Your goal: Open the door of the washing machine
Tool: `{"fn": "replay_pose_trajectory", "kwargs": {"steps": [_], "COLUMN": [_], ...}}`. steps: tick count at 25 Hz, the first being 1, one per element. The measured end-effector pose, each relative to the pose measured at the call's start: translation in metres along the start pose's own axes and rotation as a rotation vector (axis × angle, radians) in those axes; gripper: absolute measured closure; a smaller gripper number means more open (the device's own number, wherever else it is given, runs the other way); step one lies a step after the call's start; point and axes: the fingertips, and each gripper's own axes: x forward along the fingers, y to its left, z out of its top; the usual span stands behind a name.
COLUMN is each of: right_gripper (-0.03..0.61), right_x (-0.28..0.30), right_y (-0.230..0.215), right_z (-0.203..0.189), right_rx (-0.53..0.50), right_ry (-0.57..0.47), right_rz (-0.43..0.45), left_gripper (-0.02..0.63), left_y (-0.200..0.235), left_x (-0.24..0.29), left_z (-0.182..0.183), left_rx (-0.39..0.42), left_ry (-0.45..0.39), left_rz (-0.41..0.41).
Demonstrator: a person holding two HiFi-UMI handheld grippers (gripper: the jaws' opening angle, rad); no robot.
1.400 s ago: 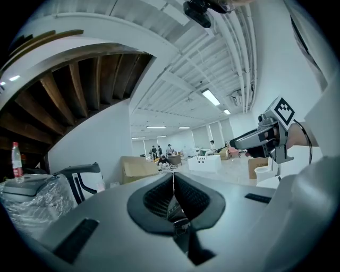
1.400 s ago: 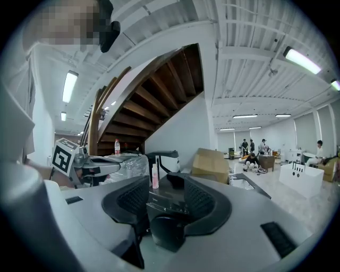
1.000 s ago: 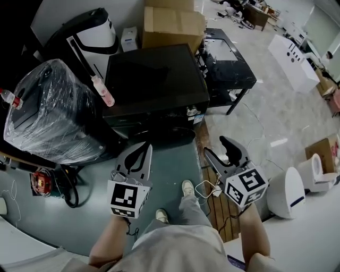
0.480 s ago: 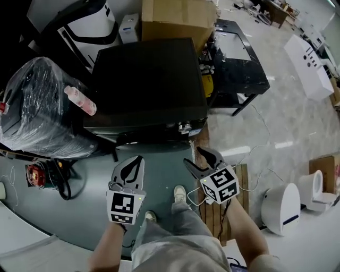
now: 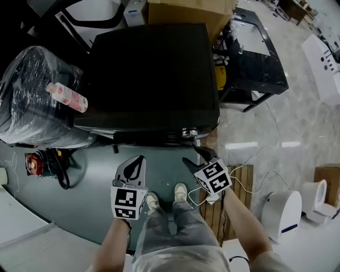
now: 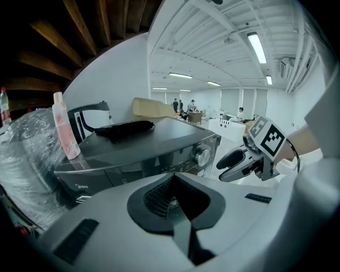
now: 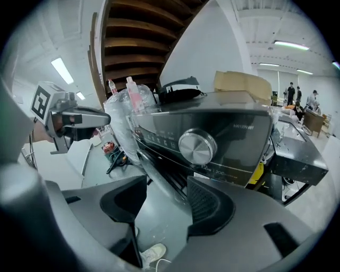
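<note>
The black washing machine (image 5: 154, 74) fills the middle of the head view, its front panel facing me. Its silver control knob (image 7: 197, 147) shows close in the right gripper view. My right gripper (image 5: 195, 155) is open just below the machine's front right corner. A glossy curved door rim (image 7: 159, 180) runs through the gap between its jaws; contact cannot be told. My left gripper (image 5: 138, 159) hovers over the floor left of it, shut with nothing in it, a little short of the front panel (image 6: 159, 164).
A pink bottle (image 5: 66, 96) lies on a plastic-wrapped bundle (image 5: 26, 111) left of the machine. A cardboard box (image 5: 186, 13) sits behind it, a black table (image 5: 255, 53) to its right. A wooden pallet (image 5: 234, 191) and cable lie by my feet.
I have stepped closer, so the machine looks larger. Both grippers have come nearer its front. The right gripper has moved left and in toward the door.
</note>
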Motion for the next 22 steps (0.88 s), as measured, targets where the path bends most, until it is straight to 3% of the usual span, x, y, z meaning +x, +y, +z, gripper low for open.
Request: {"fn": "replay_pose_trajectory", "kwargs": {"steps": [11, 22], "right_gripper": [0.336, 0.385], "right_x": [0.096, 0.133], "right_y": [-0.025, -0.028], "right_z": [-0.056, -0.064], "right_rx": [-0.089, -0.11], "right_ry": [0.156, 0.172], "right_rz": [0.027, -0.001], "left_gripper": [0.591, 0.591], "left_y": [0.009, 0.016], "left_x": [0.049, 0.06], "left_z": [-0.08, -0.133], "left_rx": [-0.068, -0.138], "left_ry": [0.102, 0.146], "left_rz": [-0.024, -0.049]}}
